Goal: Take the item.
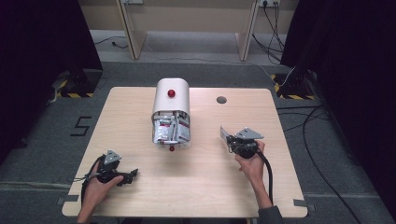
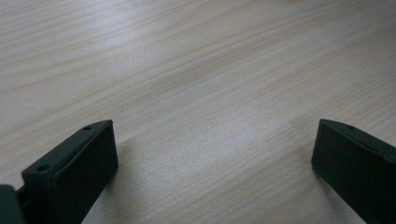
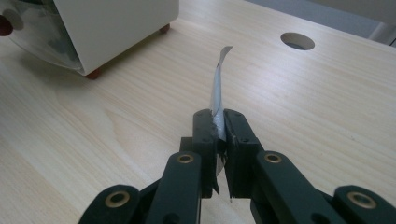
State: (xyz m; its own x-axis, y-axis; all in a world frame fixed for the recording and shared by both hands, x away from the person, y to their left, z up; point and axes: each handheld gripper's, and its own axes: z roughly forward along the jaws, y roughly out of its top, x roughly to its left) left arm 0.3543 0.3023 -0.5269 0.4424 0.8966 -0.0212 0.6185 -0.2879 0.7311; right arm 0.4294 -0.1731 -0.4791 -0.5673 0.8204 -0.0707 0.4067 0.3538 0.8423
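Nearest, left gripper (image 1: 125, 176): held low by the left hand (image 1: 95, 186) near the table's near-left corner; in the left gripper view its two black jaws stand wide apart over bare wood, with nothing between them.
Right hand (image 1: 251, 164): comes in from the near edge, right of centre, with a dark sleeve at the wrist.
Right gripper (image 1: 227, 137): jaws pressed together on a thin packet (image 3: 218, 95); a black cable trails back from it toward the near edge.
Packet: in the right gripper view it stands edge-on, a silvery strip rising from between the jaws with its tip curling; the high view shows it (image 1: 223, 133) as a small pale flap at the gripper's front, clear of the dispenser.
Table (image 1: 140, 186): light wood, with a round hole (image 1: 221, 100) toward the far-right corner, also seen in the right gripper view.
Dispenser (image 1: 171, 105): white, round-topped box toward the far edge, left of centre, with a red knob (image 1: 171, 93) on top; the high view shows its clear front holding red-and-white packets, while the right gripper view shows its plain white side and small red feet.
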